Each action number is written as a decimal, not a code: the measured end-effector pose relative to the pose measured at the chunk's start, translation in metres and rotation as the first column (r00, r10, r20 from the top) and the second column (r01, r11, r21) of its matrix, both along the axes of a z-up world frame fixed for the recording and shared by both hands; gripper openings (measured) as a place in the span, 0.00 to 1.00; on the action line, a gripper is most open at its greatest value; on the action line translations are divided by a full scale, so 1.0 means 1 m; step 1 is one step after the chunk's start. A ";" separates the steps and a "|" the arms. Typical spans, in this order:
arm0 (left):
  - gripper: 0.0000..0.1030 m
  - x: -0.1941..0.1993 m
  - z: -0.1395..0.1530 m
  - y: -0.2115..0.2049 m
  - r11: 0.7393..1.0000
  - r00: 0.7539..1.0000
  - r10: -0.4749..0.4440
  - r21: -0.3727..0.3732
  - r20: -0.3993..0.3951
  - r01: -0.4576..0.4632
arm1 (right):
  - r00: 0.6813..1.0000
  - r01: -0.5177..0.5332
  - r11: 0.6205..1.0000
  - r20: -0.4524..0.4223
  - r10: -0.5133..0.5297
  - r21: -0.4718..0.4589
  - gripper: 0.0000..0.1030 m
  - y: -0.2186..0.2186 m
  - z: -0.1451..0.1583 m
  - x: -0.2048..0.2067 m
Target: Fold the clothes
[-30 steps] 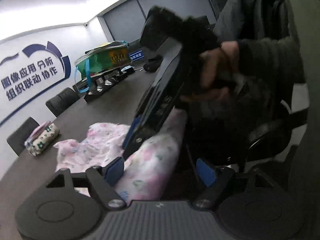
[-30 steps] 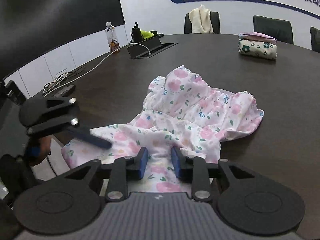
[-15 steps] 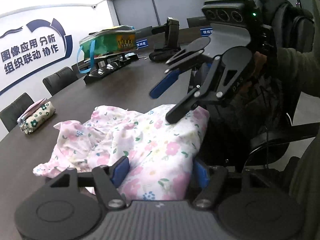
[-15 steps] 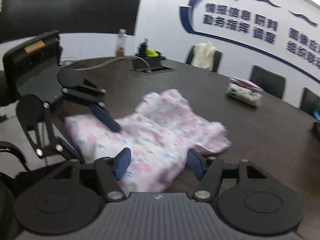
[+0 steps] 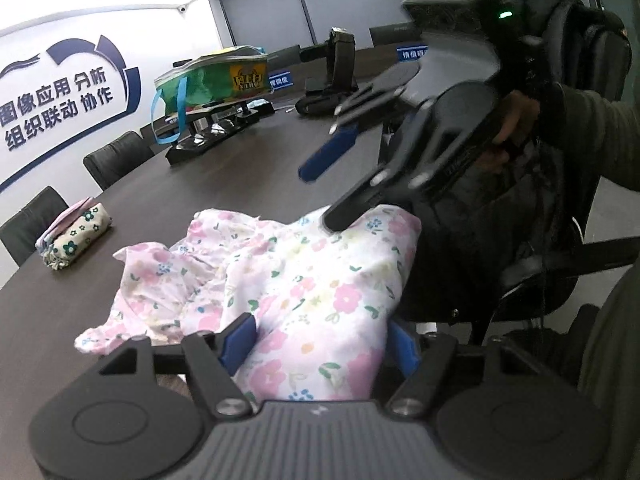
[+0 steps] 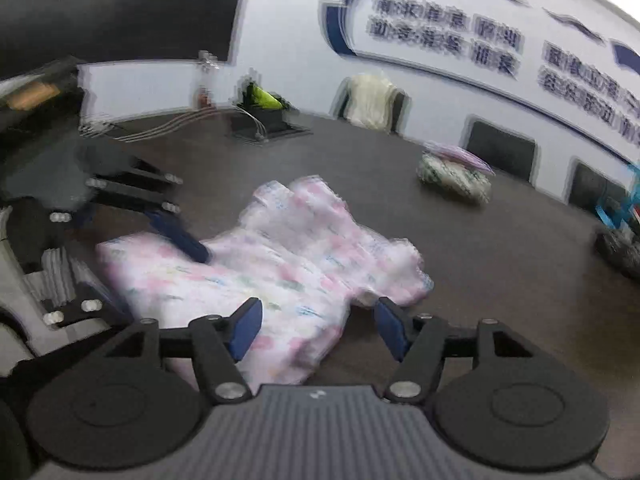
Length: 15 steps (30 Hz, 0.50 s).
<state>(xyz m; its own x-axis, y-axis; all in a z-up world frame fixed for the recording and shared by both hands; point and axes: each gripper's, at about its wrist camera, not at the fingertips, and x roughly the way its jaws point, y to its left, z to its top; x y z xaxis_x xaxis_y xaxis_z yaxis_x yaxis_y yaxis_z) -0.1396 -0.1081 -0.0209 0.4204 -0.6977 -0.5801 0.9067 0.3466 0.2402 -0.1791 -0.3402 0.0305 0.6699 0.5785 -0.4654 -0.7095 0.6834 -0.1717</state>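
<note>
The floral garment lies crumpled on the dark table, filling the lower middle of my left camera's frame and spreading from the centre toward the lower left in my right camera's blurred frame. Its near edge reaches the table's rim close to me.

My left claw is released: its blue pads stand wide apart at the bottom of the frame, with a fold of the cloth lying between them, though neither pad presses on it. My right claw is also released; its jaws have just been opening, and the hem of the garment sits between the spread pads without being pinched. From the left camera I see that same right claw in the upper right of the frame, held in my hand, its fingers parted above the far corner of the cloth.

A small folded bundle with a flower print rests at the left of the frame, well apart from the garment. A green bag sits on the table in the upper middle.
</note>
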 end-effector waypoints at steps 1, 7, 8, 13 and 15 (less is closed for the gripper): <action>0.67 0.002 0.000 0.001 1.000 1.000 0.005 -0.006 -0.018 -0.005 | 0.997 -0.076 0.997 0.034 0.076 0.008 0.77 -0.002 0.000 -0.009; 0.68 0.019 0.006 0.006 0.998 0.989 0.002 -0.058 -0.148 -0.010 | 0.931 -0.304 0.930 0.139 0.336 -0.207 0.74 0.017 -0.035 -0.017; 0.68 0.021 0.006 0.006 0.998 0.986 0.002 -0.065 -0.167 -0.013 | 0.922 -0.318 0.920 0.148 0.356 -0.229 0.71 0.019 -0.038 -0.016; 0.68 0.021 0.010 0.007 0.997 0.982 -0.007 -0.077 -0.186 -0.008 | 0.914 -0.371 0.899 0.080 0.398 -0.235 0.45 0.023 -0.037 0.000; 0.69 0.016 0.013 0.008 0.997 0.985 -0.030 -0.080 -0.171 0.017 | 0.914 -0.390 0.899 0.035 0.405 -0.199 0.37 0.019 -0.031 0.005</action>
